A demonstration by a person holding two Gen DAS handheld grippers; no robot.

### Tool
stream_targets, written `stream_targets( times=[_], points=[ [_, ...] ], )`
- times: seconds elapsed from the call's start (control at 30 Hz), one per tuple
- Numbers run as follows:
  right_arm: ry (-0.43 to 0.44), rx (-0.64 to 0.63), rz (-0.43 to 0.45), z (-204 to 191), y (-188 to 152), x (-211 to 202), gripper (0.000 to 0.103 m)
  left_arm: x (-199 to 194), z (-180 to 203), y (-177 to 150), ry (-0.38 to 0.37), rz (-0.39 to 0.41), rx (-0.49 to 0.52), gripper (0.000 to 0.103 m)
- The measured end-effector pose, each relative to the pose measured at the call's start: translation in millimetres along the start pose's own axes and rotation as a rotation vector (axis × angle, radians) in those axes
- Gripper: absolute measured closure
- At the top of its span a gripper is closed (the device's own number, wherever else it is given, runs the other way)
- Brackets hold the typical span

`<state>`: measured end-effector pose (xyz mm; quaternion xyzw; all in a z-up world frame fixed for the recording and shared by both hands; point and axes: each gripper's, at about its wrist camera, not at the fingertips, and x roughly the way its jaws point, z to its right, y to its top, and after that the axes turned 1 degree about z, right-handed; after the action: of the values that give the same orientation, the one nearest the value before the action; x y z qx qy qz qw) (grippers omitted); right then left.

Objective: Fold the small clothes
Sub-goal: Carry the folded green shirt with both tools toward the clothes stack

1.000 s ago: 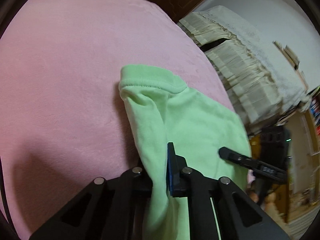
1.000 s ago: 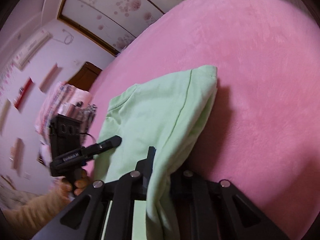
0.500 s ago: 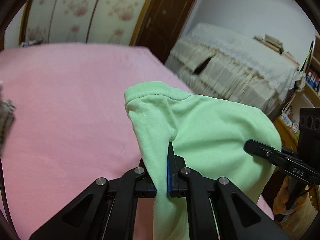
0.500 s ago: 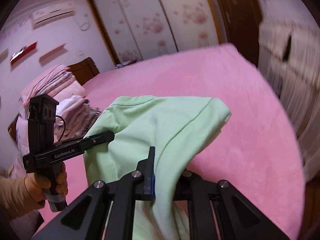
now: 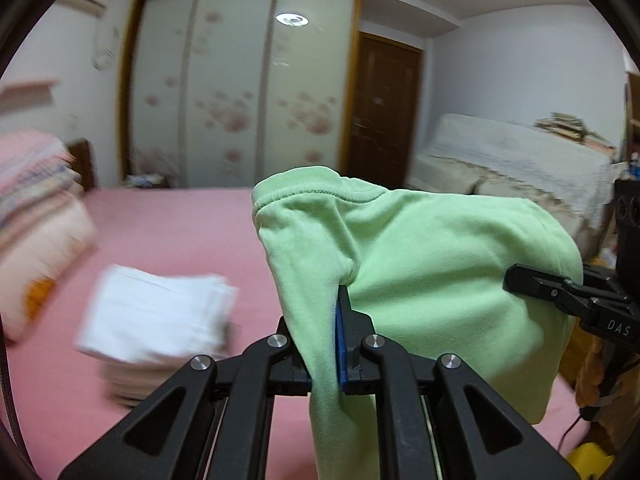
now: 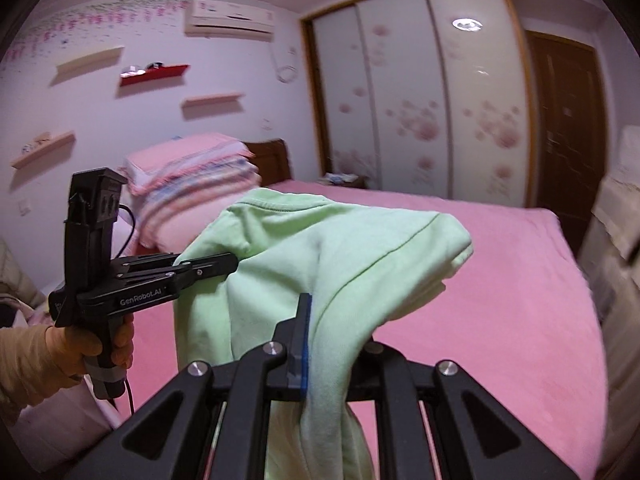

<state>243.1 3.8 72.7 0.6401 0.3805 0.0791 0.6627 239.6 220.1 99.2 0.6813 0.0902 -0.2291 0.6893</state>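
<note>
A light green garment (image 5: 420, 264) hangs in the air above the pink bed (image 5: 180, 220), stretched between both grippers. My left gripper (image 5: 338, 300) pinches one edge of it; its jaws are opening slightly while the cloth still sits pressed between the pads. In the right wrist view the same garment (image 6: 320, 240) drapes over my right gripper (image 6: 316, 308), which is shut on another edge. There the left gripper (image 6: 224, 264) shows at the left, held by a gloved hand (image 6: 68, 348). The right gripper (image 5: 516, 276) appears at the right of the left wrist view.
A blurred stack of folded white clothes (image 5: 156, 320) lies on the bed at the left. Folded blankets and pillows (image 6: 192, 192) are piled at the headboard. A wardrobe (image 5: 240, 88), a brown door (image 5: 384, 112) and a white-covered sofa (image 5: 512, 160) stand beyond the bed (image 6: 500, 280).
Both grippers have risen and tilted up from the bed, lifting the green garment clear of it. The room, the wardrobe and the white stack have come into view.
</note>
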Motion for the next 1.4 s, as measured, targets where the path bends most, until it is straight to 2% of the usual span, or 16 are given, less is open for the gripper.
stream_targets(
  times=[0.17, 0.33, 0.4, 0.53, 0.77, 0.9, 1.03, 1.13, 1.17, 1.2, 1.23, 1.27, 1.3, 1.4],
  points=[
    [0.078, -0.019, 0.011, -58.4, 45.4, 83.4, 0.094, -13.0, -85.4, 29.5, 0.189, 0.005, 0.043, 0.096],
    [0.135, 0.027, 0.014, -105.3, 79.6, 182.2, 0.094, 16.8, -181.5, 49.1, 0.349, -0.031, 0.045, 0.096],
    [0.16, 0.063, 0.002, -116.7, 83.6, 217.3, 0.094, 28.5, -212.3, 51.8, 0.375, -0.051, 0.015, 0.095],
    [0.178, 0.1, -0.023, -123.8, 75.0, 283.7, 0.094, 82.5, -267.3, 46.9, 0.409, -0.099, 0.002, 0.094],
    [0.128, 0.154, -0.052, -82.8, 51.1, 365.9, 0.094, 203.7, -296.4, 23.4, 0.397, -0.16, 0.068, 0.092],
    [0.093, 0.215, -0.109, -44.2, 30.7, 407.6, 0.094, 271.7, -301.1, -0.2, 0.405, -0.212, 0.1, 0.09],
    [0.051, 0.246, -0.165, -18.2, 6.8, 436.4, 0.093, 318.0, -299.3, -20.7, 0.418, -0.272, 0.116, 0.085],
    [0.03, 0.283, -0.235, 1.6, -8.1, 453.7, 0.087, 336.9, -303.0, -34.8, 0.443, -0.318, 0.103, 0.07],
    [0.033, 0.3, -0.256, 7.0, -11.5, 458.4, 0.084, 339.5, -306.0, -38.0, 0.454, -0.328, 0.089, 0.062],
    [0.037, 0.318, -0.267, 12.4, -14.0, 461.4, 0.083, 340.6, -314.5, -40.9, 0.464, -0.328, 0.051, 0.05],
    [0.052, 0.343, -0.273, 19.5, -16.8, 462.2, 0.081, 334.7, -316.6, -40.3, 0.468, -0.327, 0.015, 0.044],
    [0.086, 0.371, -0.275, 25.8, -20.3, 462.5, 0.081, 332.8, -325.3, -40.1, 0.469, -0.324, -0.031, 0.032],
    [0.121, 0.406, -0.274, 32.0, -22.3, 463.6, 0.081, 329.6, -338.2, -39.0, 0.469, -0.319, -0.112, 0.024],
    [0.141, 0.452, -0.264, 43.2, -19.0, 463.0, 0.081, 322.1, -361.9, -35.5, 0.447, -0.285, -0.238, 0.024]
  ],
)
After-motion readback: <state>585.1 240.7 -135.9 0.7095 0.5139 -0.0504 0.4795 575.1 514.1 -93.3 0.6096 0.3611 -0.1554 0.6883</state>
